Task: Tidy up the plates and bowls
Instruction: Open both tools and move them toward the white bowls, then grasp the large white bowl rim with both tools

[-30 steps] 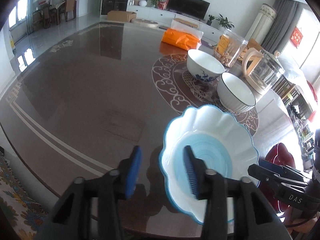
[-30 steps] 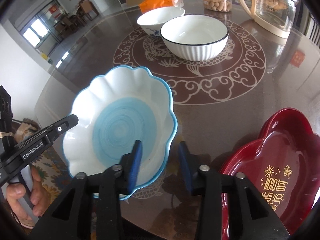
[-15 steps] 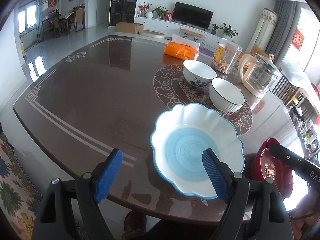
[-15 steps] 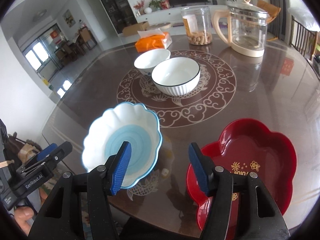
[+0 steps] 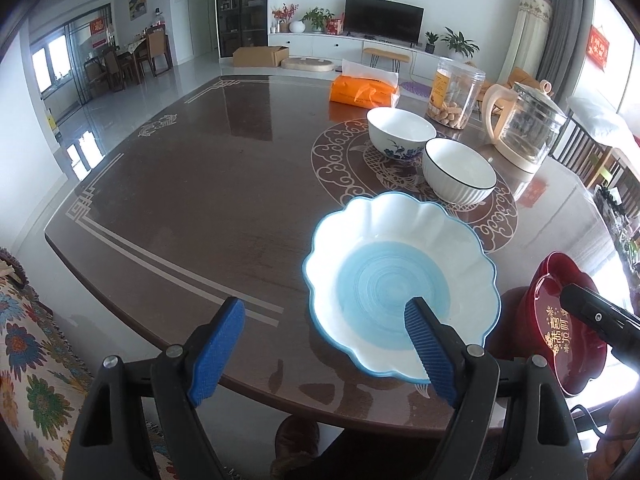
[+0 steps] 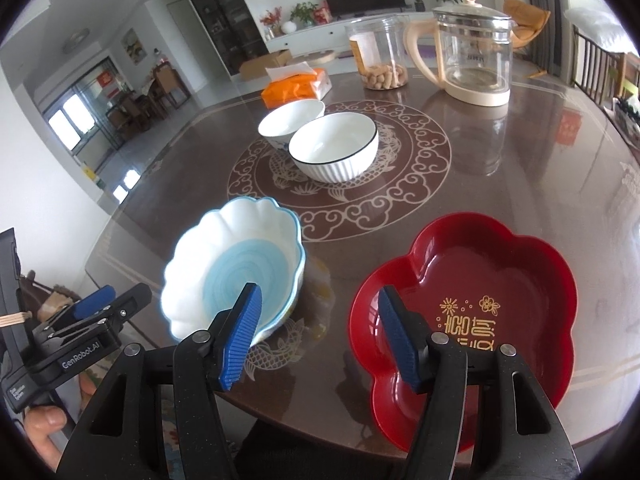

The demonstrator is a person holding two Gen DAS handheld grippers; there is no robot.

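A scalloped white plate with a blue centre (image 5: 396, 276) (image 6: 236, 268) rests on the brown table near its front edge. A red flower-shaped plate (image 6: 476, 300) (image 5: 560, 320) lies to its right. Two white bowls stand further back: a black-rimmed ribbed one (image 5: 458, 176) (image 6: 334, 152) and a blue-flowered one (image 5: 400, 132) (image 6: 290, 122). My left gripper (image 5: 324, 340) is open and empty, held above the front edge beside the blue plate. My right gripper (image 6: 318, 336) is open and empty, between the two plates.
A glass kettle (image 6: 472, 52) (image 5: 524, 124), a snack jar (image 6: 378, 56) (image 5: 454, 96) and an orange tissue pack (image 5: 362, 88) (image 6: 296, 84) stand at the back of the table (image 5: 192, 184). A patterned cushion (image 5: 28, 360) lies below the left edge.
Both grippers opened, let go of the blue plate's rim and pulled back and up from it. The plate now sits on the table.
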